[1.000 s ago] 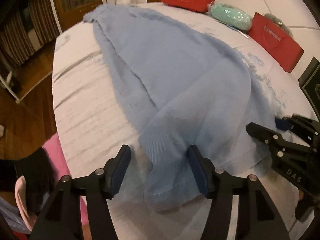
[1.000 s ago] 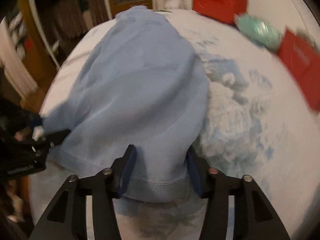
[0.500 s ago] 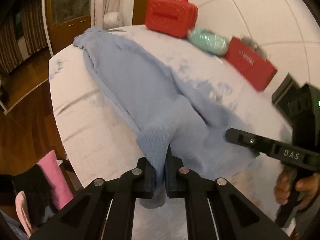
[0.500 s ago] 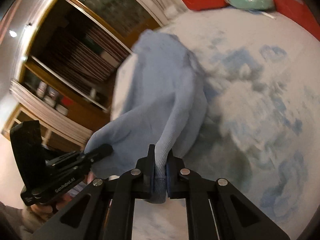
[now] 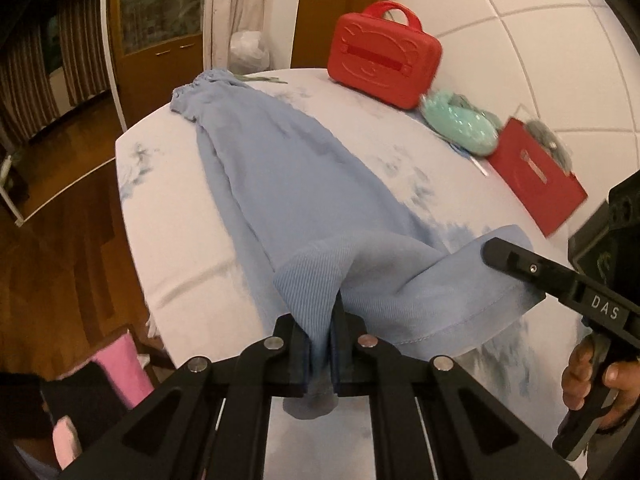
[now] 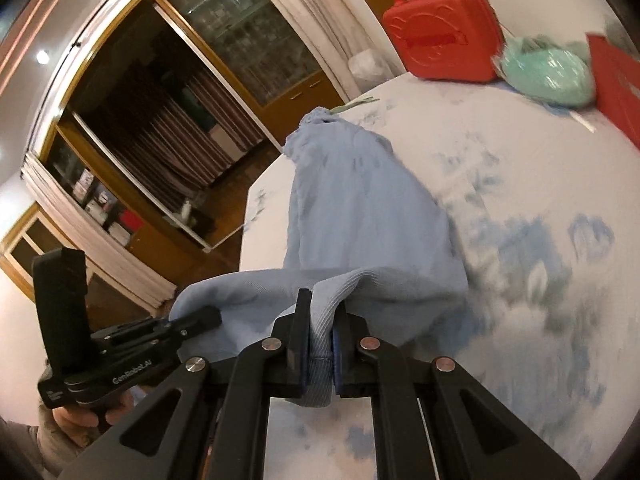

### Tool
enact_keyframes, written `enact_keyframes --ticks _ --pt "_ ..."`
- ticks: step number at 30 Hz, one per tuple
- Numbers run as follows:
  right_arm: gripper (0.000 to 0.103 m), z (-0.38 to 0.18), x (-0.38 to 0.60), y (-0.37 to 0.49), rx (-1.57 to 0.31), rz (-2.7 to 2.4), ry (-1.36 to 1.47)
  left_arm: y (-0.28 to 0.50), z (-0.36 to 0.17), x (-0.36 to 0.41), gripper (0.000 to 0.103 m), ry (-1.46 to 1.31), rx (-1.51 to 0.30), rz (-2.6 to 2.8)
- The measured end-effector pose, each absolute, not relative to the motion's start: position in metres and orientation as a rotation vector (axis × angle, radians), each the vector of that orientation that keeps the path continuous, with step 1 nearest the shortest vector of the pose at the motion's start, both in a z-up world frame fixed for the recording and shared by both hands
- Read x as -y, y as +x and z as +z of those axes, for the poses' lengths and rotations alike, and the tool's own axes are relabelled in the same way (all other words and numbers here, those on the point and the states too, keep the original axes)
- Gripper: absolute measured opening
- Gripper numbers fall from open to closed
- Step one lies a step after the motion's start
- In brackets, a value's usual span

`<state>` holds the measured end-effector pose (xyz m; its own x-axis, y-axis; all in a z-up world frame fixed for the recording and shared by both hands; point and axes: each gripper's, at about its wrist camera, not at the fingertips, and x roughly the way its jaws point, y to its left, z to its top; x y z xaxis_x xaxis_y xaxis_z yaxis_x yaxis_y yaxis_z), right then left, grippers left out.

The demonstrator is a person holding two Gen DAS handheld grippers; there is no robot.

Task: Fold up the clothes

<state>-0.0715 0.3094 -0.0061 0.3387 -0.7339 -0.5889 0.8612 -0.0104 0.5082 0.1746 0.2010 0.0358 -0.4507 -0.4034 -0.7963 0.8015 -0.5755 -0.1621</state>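
A long light-blue garment point(image 5: 280, 176) stretches down a white bed with blue blotches point(image 5: 172, 208); its gathered far end lies near the bed's far corner. My left gripper point(image 5: 320, 344) is shut on the near hem, which is lifted off the sheet. In the same view the right gripper point(image 5: 516, 264) comes in from the right, clamped on the hem's other corner. The right wrist view shows the right gripper point(image 6: 320, 344) shut on the blue garment point(image 6: 360, 208), with the left gripper point(image 6: 200, 320) at lower left pinching the hem. The hem sags between the two.
A red hard case point(image 5: 384, 64), a mint-green packet point(image 5: 460, 124) and a red paper bag point(image 5: 536, 184) line the bed's far right side by a white padded headboard. Pink and black clothing point(image 5: 116, 376) lies low at the left. Wooden floor and cabinets lie beyond the bed's left edge.
Both grippers went from open around the hem to shut on it. Both then rose, lifting the near end of the garment off the bed.
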Motion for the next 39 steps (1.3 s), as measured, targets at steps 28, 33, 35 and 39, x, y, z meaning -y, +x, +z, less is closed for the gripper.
enact_keyframes --ticks 28,33,35,39 --pt "0.013 -0.012 0.297 -0.048 -0.468 -1.291 0.915 0.135 -0.031 0.362 0.033 0.965 -0.831 -1.823" --pt "0.032 -0.03 0.326 -0.062 -0.501 -1.313 0.943 0.143 -0.043 0.379 0.057 0.941 -0.813 -1.751" --pt "0.037 -0.032 0.326 -0.068 -0.512 -1.318 0.945 0.142 -0.043 0.372 0.057 0.959 -0.802 -1.758" --pt "0.04 -0.023 0.309 -0.078 -0.484 -1.317 0.942 0.14 -0.034 0.35 0.057 0.967 -0.767 -1.792"
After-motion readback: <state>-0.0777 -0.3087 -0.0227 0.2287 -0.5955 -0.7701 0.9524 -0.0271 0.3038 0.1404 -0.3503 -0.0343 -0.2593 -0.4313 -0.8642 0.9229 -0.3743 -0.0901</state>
